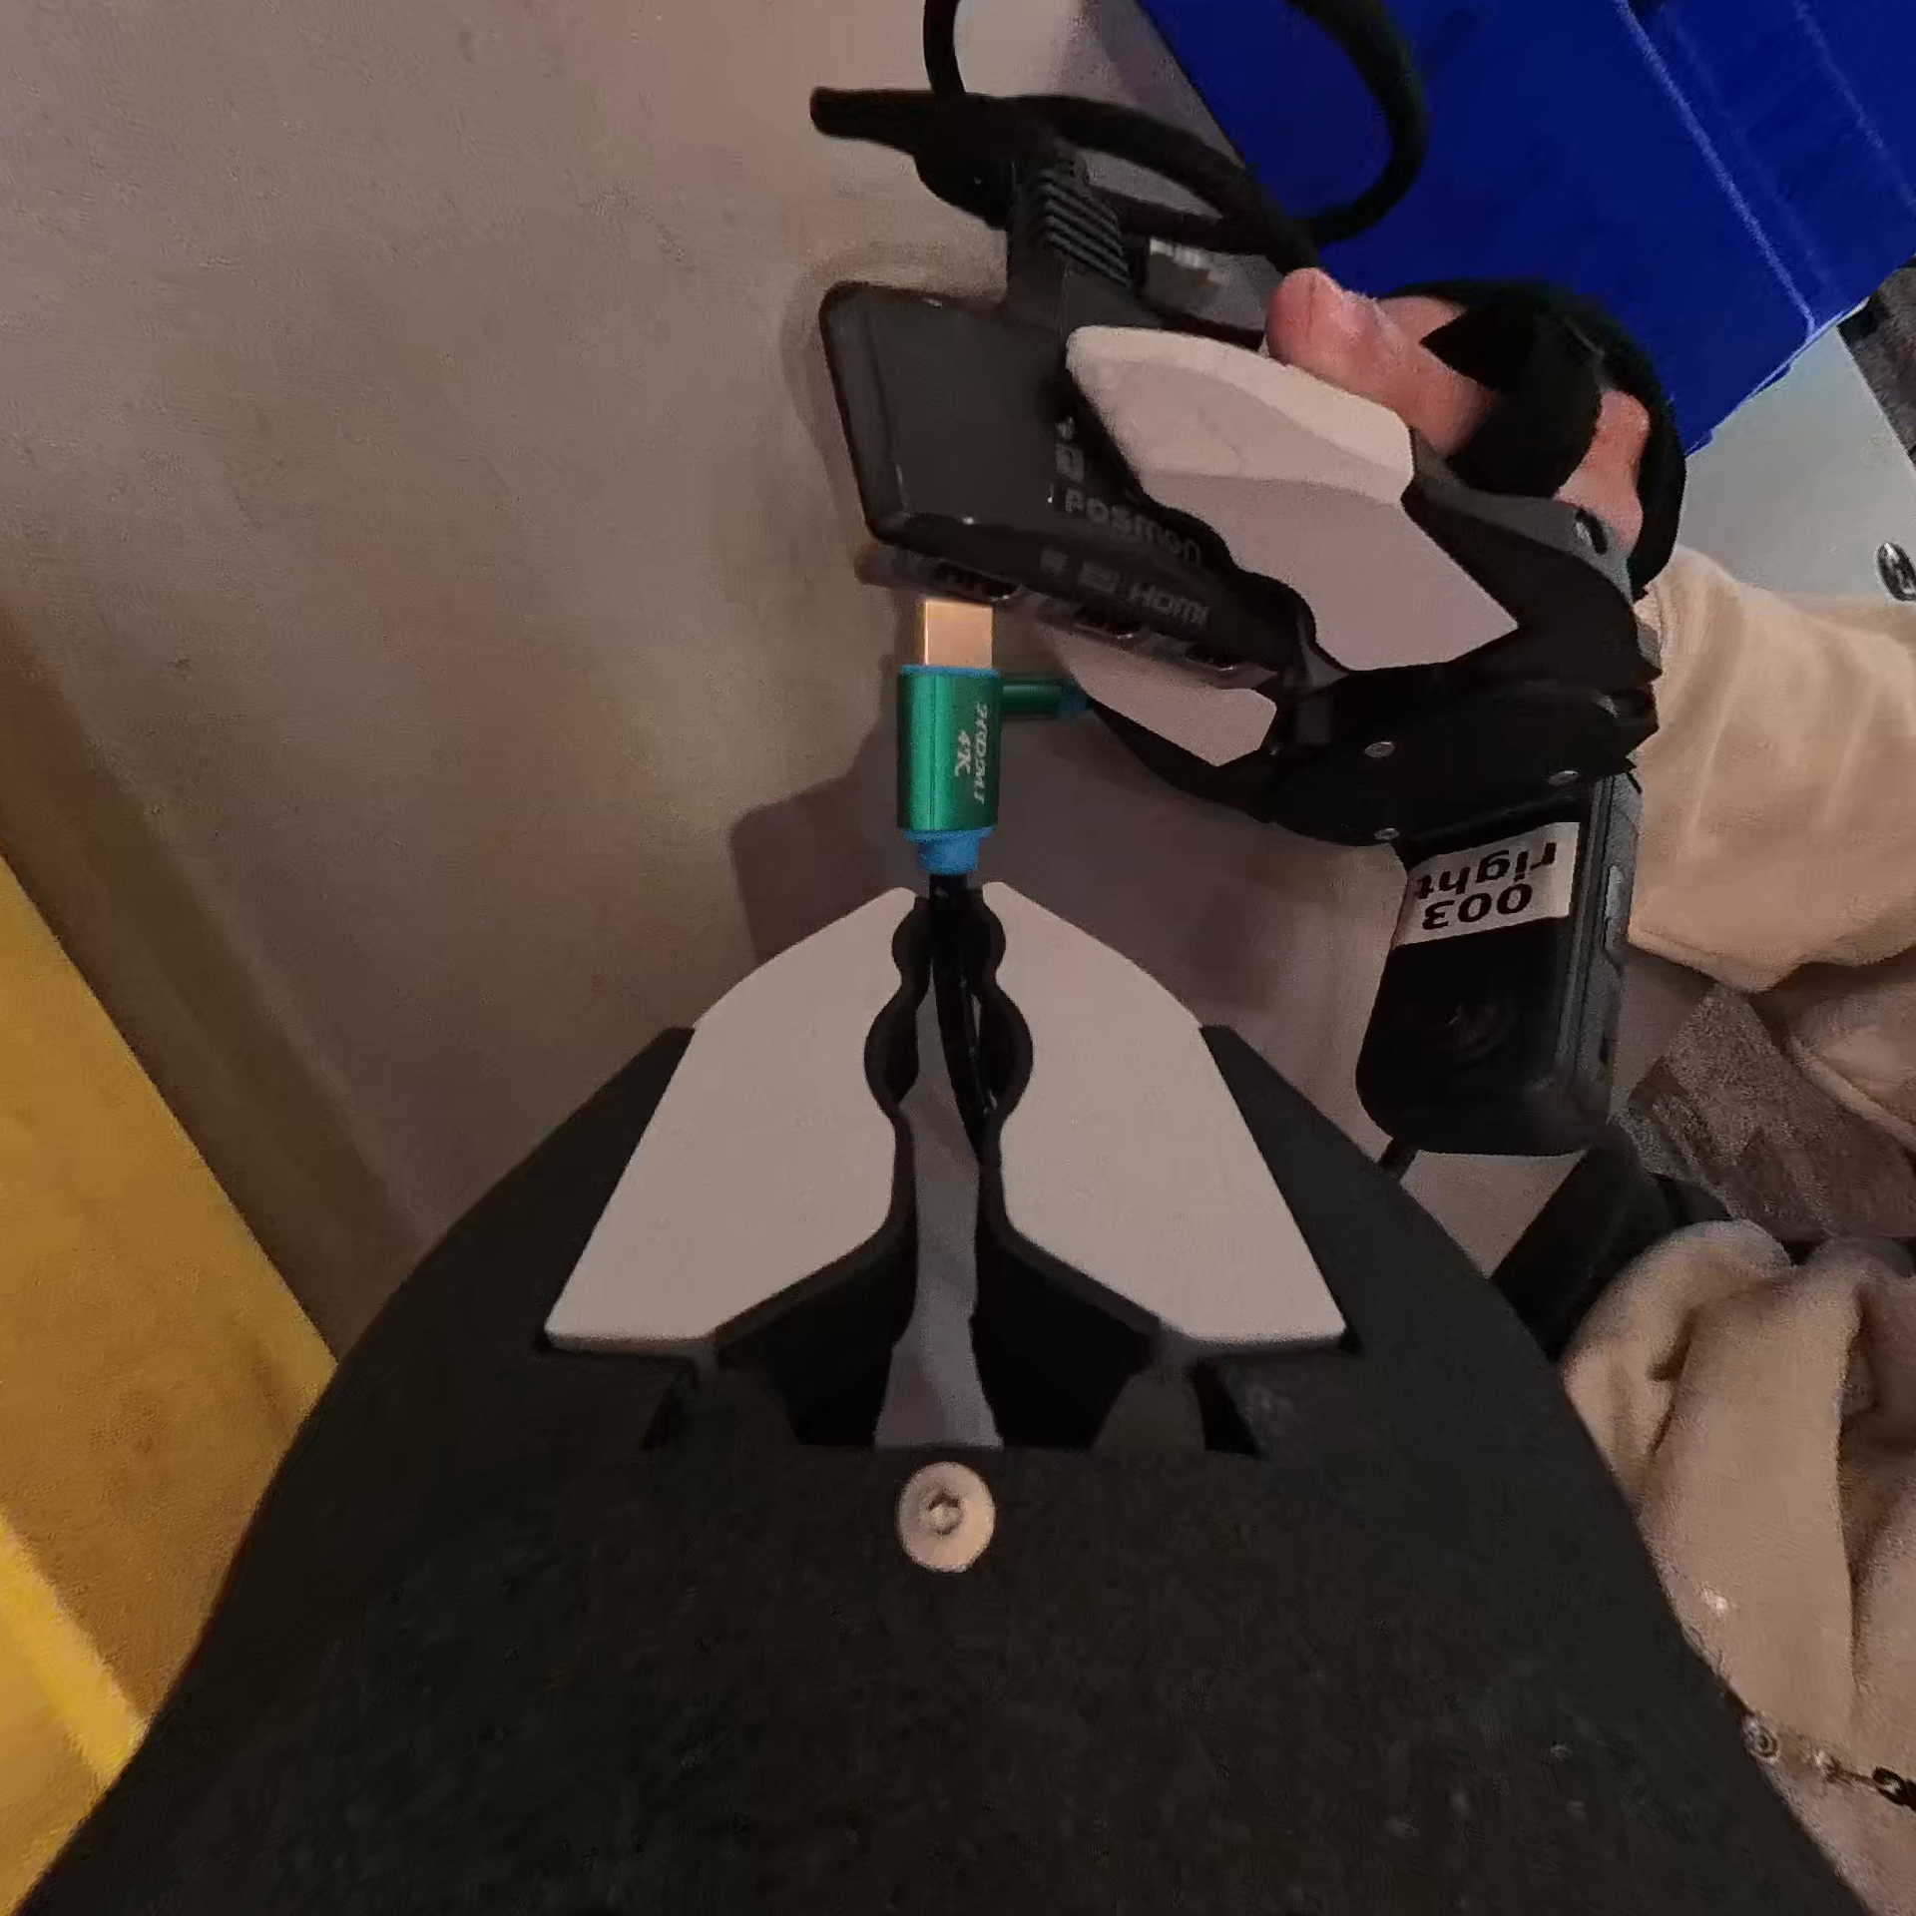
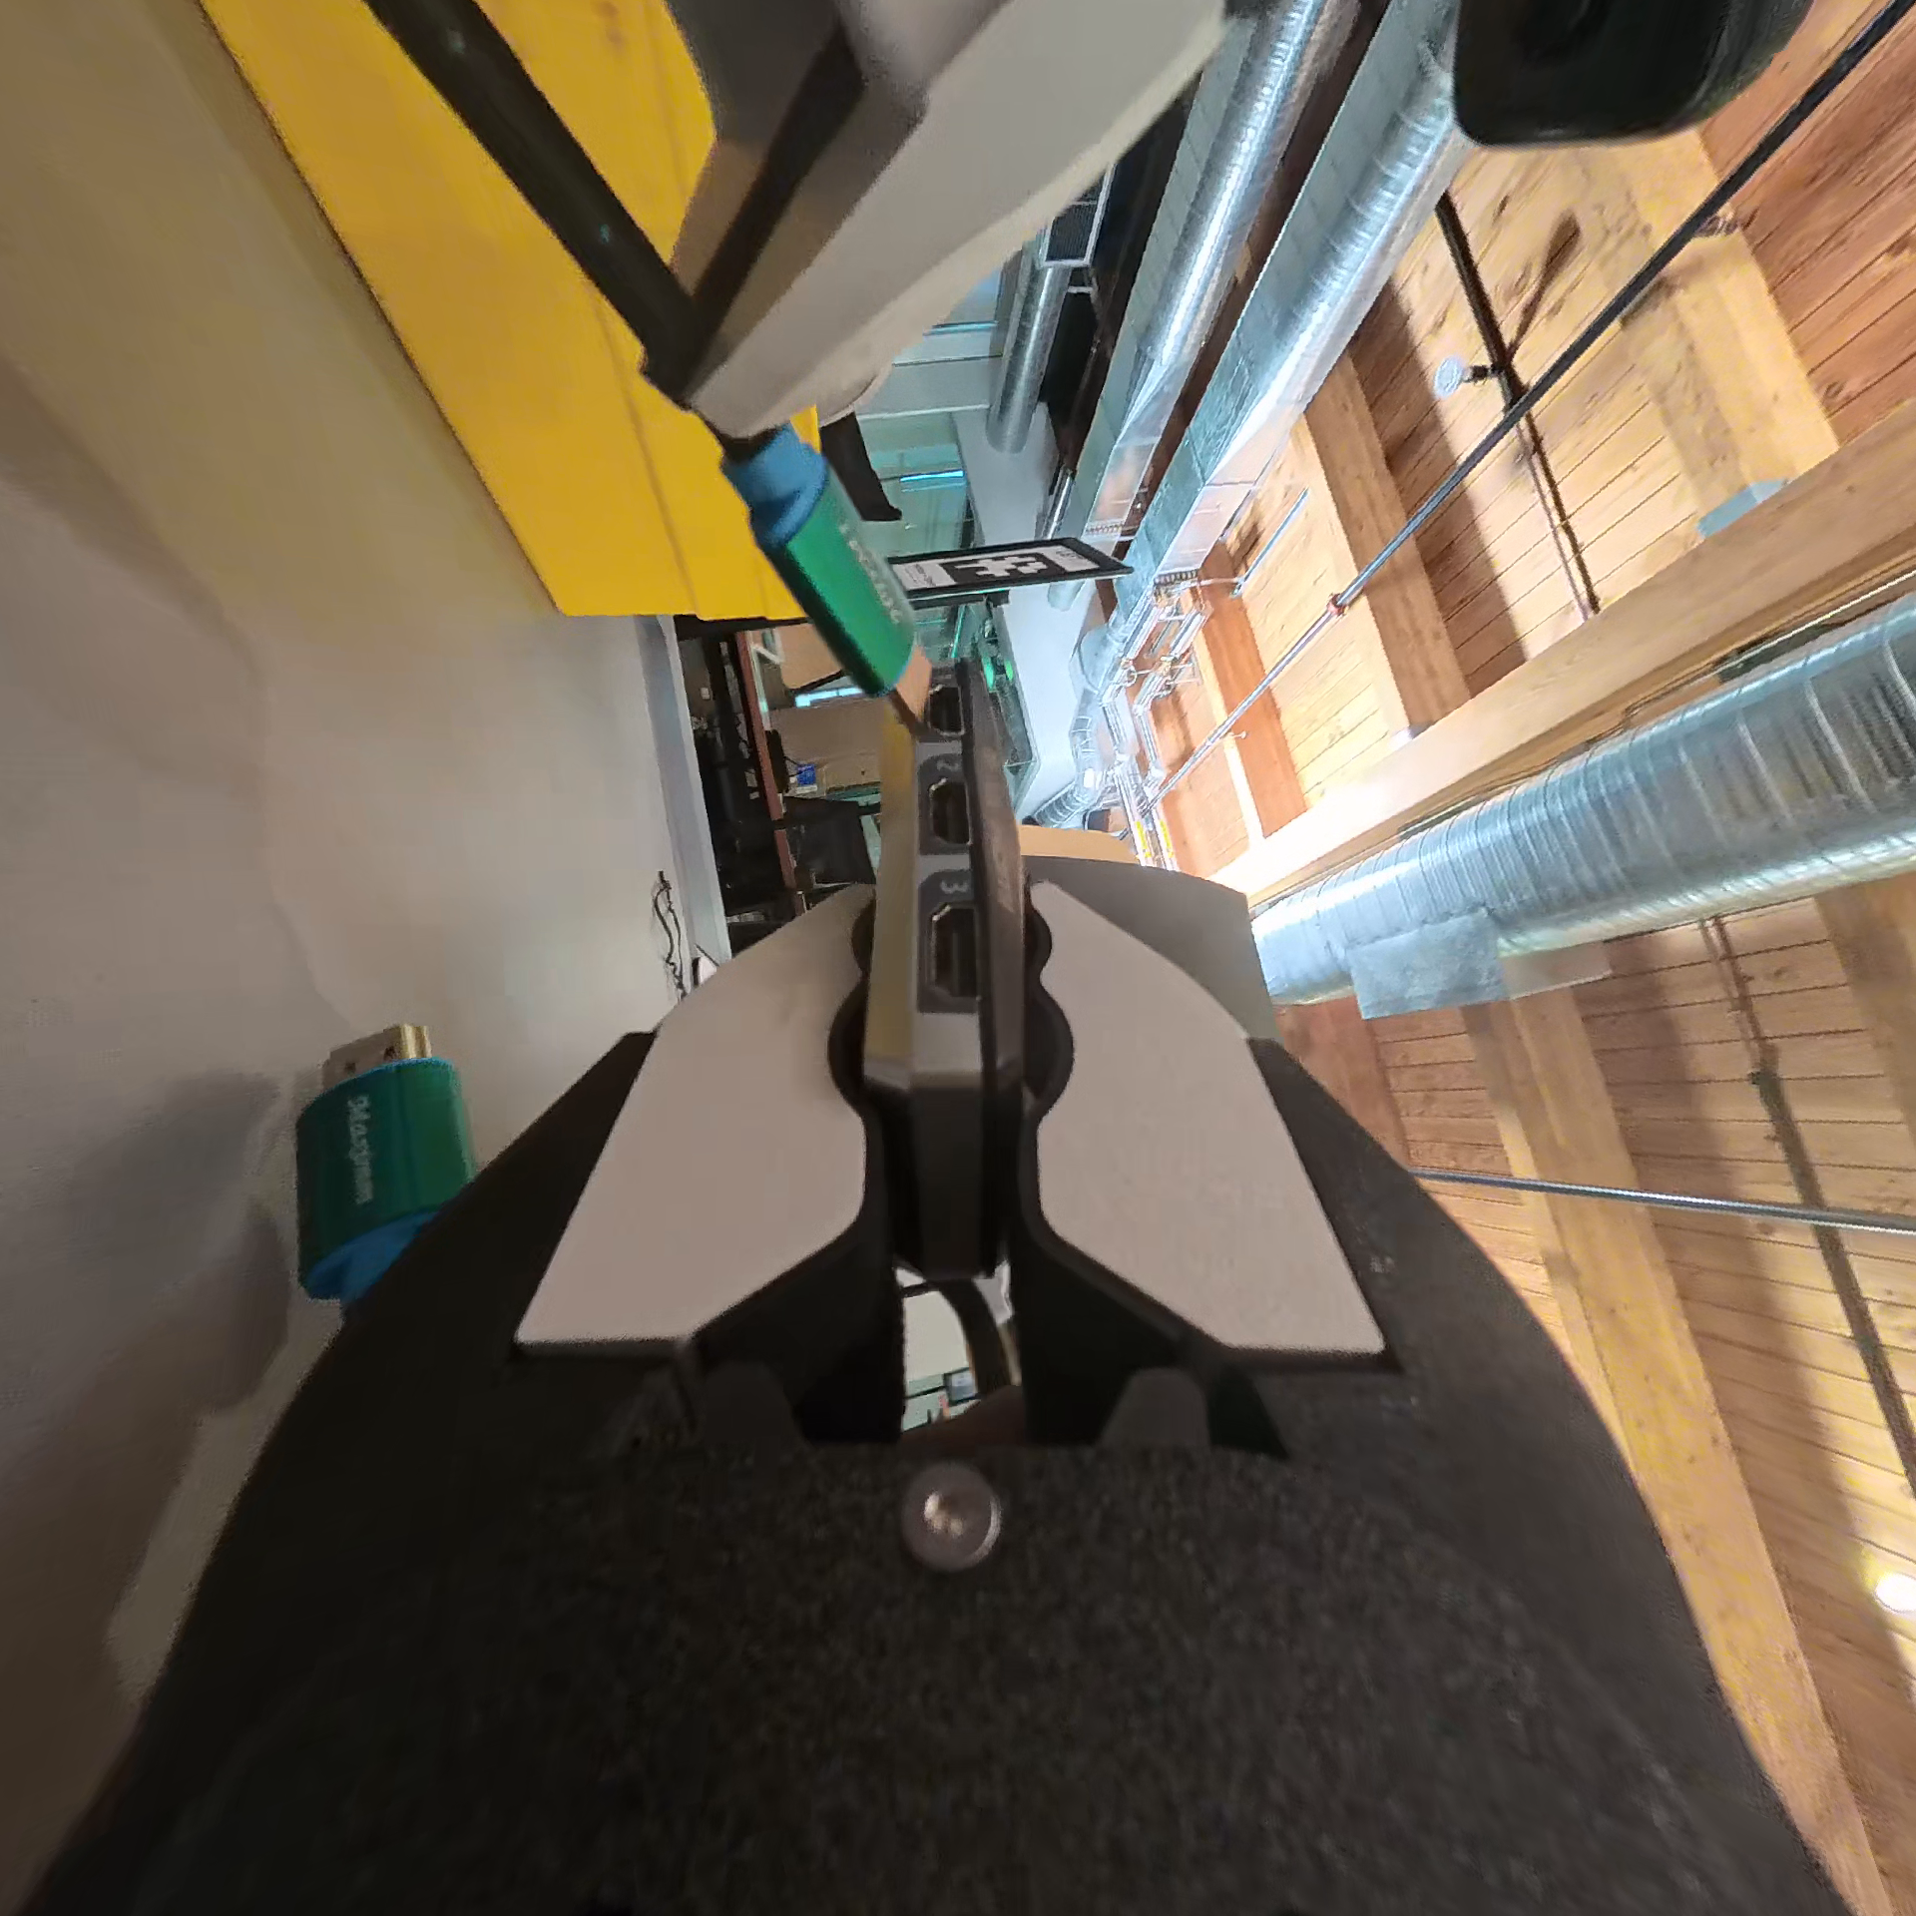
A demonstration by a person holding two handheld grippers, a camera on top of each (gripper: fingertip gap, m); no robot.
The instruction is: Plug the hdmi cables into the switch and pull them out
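My left gripper point(image 1: 946, 902) is shut on the black cable just behind a green HDMI plug point(image 1: 944, 762). The plug's gold tip point(image 1: 954, 632) stands at the mouth of the end port of the black switch point(image 1: 964, 435), with most of the metal showing. My right gripper point(image 2: 949, 902) is shut on the switch point(image 2: 949, 995), held edge-on with its row of ports point(image 2: 952, 949) facing me. The same plug point(image 2: 845, 581) and the left gripper's fingers point(image 2: 912, 187) show in the right wrist view. A second green plug point(image 2: 384, 1172) lies loose on the table.
A thick black cable point(image 1: 1068, 218) is plugged into the switch's far side. A yellow bin point(image 2: 518, 311) stands beside the grey table point(image 1: 415, 518), and a blue crate point(image 1: 1607, 156) behind it. A person's hand point(image 1: 1369, 353) and beige sleeve point(image 1: 1763, 778) are at right.
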